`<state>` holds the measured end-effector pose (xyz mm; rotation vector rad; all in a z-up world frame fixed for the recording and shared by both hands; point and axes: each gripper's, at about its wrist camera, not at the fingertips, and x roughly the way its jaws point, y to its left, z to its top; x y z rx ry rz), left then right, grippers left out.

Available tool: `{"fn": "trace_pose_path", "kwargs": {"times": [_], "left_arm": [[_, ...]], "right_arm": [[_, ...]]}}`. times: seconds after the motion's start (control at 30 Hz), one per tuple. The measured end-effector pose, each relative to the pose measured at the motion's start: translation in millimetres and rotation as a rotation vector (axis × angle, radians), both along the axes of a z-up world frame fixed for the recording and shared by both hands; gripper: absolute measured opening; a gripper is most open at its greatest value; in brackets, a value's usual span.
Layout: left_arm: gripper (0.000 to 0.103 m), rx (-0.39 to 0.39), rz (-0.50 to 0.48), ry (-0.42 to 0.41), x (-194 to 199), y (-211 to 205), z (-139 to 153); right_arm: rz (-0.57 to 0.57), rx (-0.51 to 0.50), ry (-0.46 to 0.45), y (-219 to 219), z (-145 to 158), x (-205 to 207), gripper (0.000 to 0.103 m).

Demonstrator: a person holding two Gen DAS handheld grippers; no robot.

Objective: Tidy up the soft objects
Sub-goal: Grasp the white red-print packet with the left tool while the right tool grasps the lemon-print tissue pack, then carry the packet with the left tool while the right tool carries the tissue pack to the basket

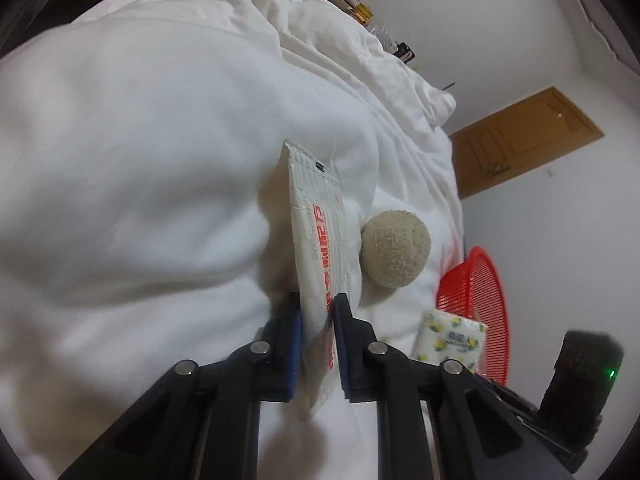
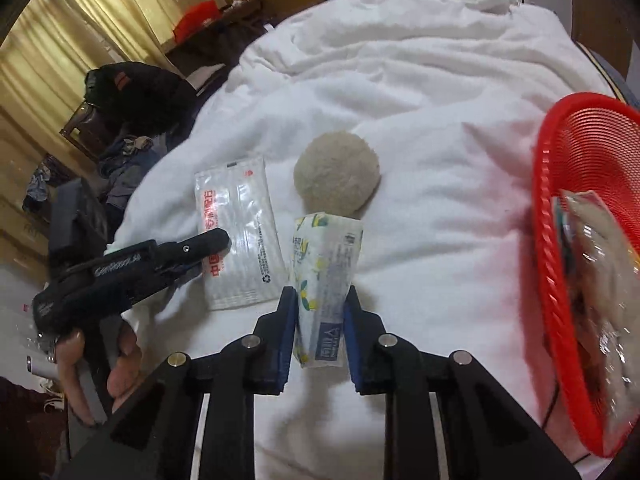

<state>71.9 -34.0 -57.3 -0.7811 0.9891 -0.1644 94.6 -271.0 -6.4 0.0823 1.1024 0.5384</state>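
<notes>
My left gripper (image 1: 318, 300) is shut on a flat white packet with red lettering (image 1: 316, 224), seen edge-on on the white duvet; it also shows in the right wrist view (image 2: 236, 236) with the left gripper (image 2: 216, 246) at its near left corner. My right gripper (image 2: 320, 300) is shut on a lemon-print tissue pack (image 2: 324, 280), which also shows in the left wrist view (image 1: 448, 340). A beige fuzzy ball (image 2: 337, 174) lies just beyond the tissue pack, and it shows in the left wrist view (image 1: 396, 249). A red mesh basket (image 2: 576, 184) at the right holds a clear plastic-wrapped item (image 2: 600, 280).
The white duvet (image 2: 420, 80) is rumpled, with folds at the far end. The basket also shows in the left wrist view (image 1: 476, 280). A dark bag and clothes (image 2: 136, 92) sit left of the bed by yellow curtains. A brown door (image 1: 520, 140) is in the white wall.
</notes>
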Motion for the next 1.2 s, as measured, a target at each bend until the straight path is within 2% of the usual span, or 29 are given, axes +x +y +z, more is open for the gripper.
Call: {"fn": "trace_pose_path", "kwargs": {"times": [0.13, 0.3, 0.5, 0.67, 0.77, 0.97, 1.1, 1.2], "left_arm": [[0.006, -0.048, 0.007, -0.024, -14, 6, 5], [0.006, -0.126, -0.014, -0.042, -25, 4, 13], [0.006, -0.205, -0.104, -0.071, -33, -19, 36], [0.006, -0.192, -0.204, -0.107, -39, -53, 67], [0.006, -0.2, -0.259, -0.13, -41, -72, 86], [0.006, -0.182, -0.348, -0.157, -46, -105, 116], [0.006, -0.147, -0.396, -0.18, -44, -132, 138], [0.006, -0.09, -0.438, -0.202, -42, -158, 152]], "right_arm": [[-0.003, 0.038, -0.073, -23, 25, -22, 0.022], [-0.016, 0.069, -0.15, -49, 47, -47, 0.022], [-0.092, 0.094, -0.225, -101, 73, -59, 0.022], [-0.214, 0.147, -0.247, -152, 82, -53, 0.022], [-0.25, 0.184, -0.246, -169, 89, -49, 0.022], [-0.304, 0.192, -0.268, -192, 100, -51, 0.022], [-0.346, 0.199, -0.283, -211, 106, -52, 0.022], [-0.375, 0.197, -0.287, -227, 109, -53, 0.022]]}}
